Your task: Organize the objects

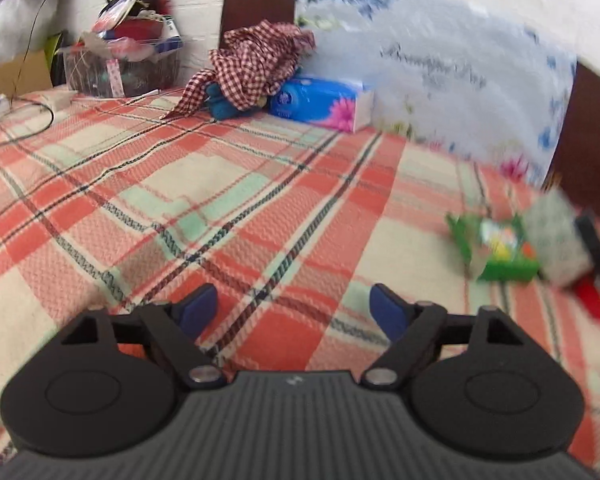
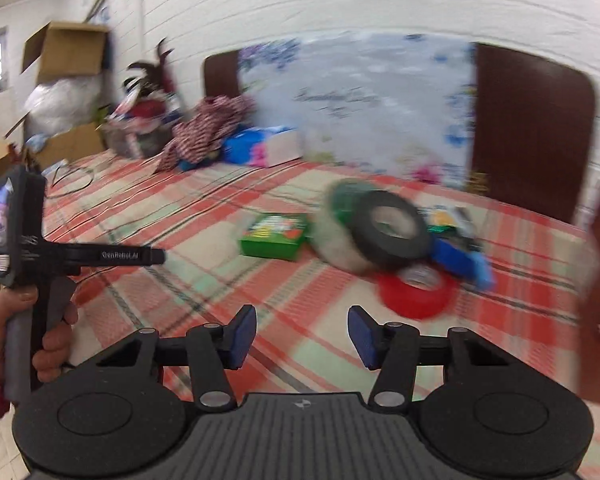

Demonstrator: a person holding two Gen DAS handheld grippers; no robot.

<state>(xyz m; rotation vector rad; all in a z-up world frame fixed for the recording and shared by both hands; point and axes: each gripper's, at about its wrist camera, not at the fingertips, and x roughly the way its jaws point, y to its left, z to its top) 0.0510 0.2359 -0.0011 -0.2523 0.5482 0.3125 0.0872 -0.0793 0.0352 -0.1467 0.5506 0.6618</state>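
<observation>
While empty, both grippers' jaws gape: left gripper (image 1: 293, 312), right gripper (image 2: 302, 334)

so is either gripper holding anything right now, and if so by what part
Nothing is held. The left gripper and the right gripper are both open over the plaid blanket, with only cloth showing between their blue pads. The tape rolls lie untouched ahead.

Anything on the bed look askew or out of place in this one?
Yes. A pile of tape rolls lies jumbled on the plaid blanket, a black one tilted over a red roll, beside a green box. A checked cloth lies crumpled by the tissue box. Both tools are open and empty.
</observation>
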